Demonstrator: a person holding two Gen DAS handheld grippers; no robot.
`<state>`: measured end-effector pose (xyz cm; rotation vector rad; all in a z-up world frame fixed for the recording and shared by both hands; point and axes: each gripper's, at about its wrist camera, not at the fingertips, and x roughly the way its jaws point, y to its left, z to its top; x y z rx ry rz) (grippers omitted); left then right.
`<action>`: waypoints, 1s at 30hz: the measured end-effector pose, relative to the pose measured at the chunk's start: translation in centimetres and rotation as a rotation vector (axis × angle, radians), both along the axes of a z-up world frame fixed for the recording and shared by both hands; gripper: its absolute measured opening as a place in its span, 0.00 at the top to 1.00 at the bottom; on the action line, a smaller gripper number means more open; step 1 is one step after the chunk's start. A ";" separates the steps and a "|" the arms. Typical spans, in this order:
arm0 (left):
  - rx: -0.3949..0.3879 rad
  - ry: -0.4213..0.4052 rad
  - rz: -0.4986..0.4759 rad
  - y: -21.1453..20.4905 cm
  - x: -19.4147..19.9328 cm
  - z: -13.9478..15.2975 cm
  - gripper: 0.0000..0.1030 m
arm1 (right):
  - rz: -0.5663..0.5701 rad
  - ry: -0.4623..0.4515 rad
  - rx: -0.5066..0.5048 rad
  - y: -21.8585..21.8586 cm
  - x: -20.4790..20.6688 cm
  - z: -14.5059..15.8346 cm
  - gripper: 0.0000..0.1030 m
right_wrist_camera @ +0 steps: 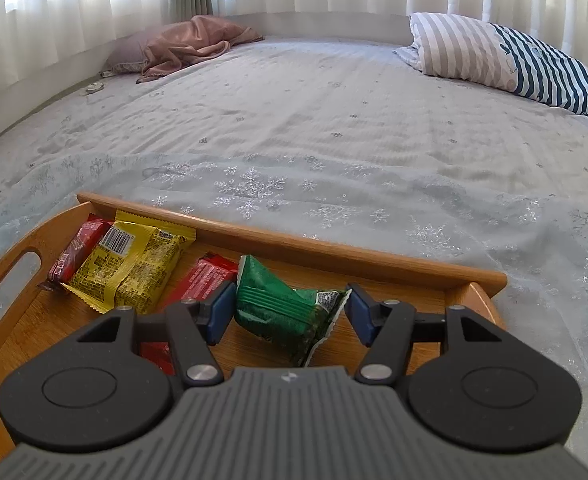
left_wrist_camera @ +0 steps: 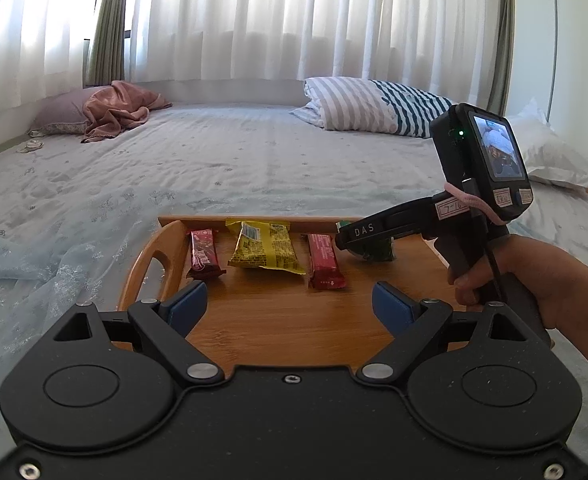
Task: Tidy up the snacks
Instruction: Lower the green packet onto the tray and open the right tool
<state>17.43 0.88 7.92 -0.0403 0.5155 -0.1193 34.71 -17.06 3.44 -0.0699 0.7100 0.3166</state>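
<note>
A wooden tray lies on the bed. On it lie a dark red bar, a yellow packet, a red bar and a green packet. My left gripper is open and empty over the tray's near part. My right gripper is open around the green packet, which rests on the tray between the blue pads without a visible squeeze. The right gripper's body shows in the left wrist view, over the green packet.
The tray sits on a pale blue bedspread. A striped pillow lies at the far right, a pink cloth on a pillow at the far left. White curtains hang behind. A sheer blue cloth lies left of the tray.
</note>
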 end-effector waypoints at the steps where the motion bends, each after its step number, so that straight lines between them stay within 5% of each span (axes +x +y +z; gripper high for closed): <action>1: -0.002 0.001 0.003 0.1 0.0 0.0 0.13 | 0.000 0.000 -0.004 0.0 0.1 0.0 0.32; 8: 0.038 -0.008 0.018 0.7 -0.7 0.2 0.12 | -0.005 0.018 -0.020 0.6 0.6 -0.4 0.28; 12: -0.023 0.020 0.002 1.5 -1.0 0.3 0.12 | -0.031 0.014 -0.032 0.8 0.5 -0.4 0.27; 17: -0.021 0.024 0.010 2.0 -1.9 0.4 0.10 | -0.056 -0.015 -0.026 0.4 -0.2 0.8 0.13; 21: -0.003 0.023 0.008 2.4 -2.7 0.5 0.08 | -0.069 -0.040 -0.011 0.0 -1.5 2.2 0.10; 23: -0.003 0.024 -0.004 2.6 -3.1 0.6 0.03 | -0.079 -0.052 0.008 -0.4 -2.4 2.7 0.00; 30: -0.029 0.027 -0.010 3.4 -4.6 1.0 0.00 | -0.091 -0.107 0.017 -1.2 -7.0 4.3 0.00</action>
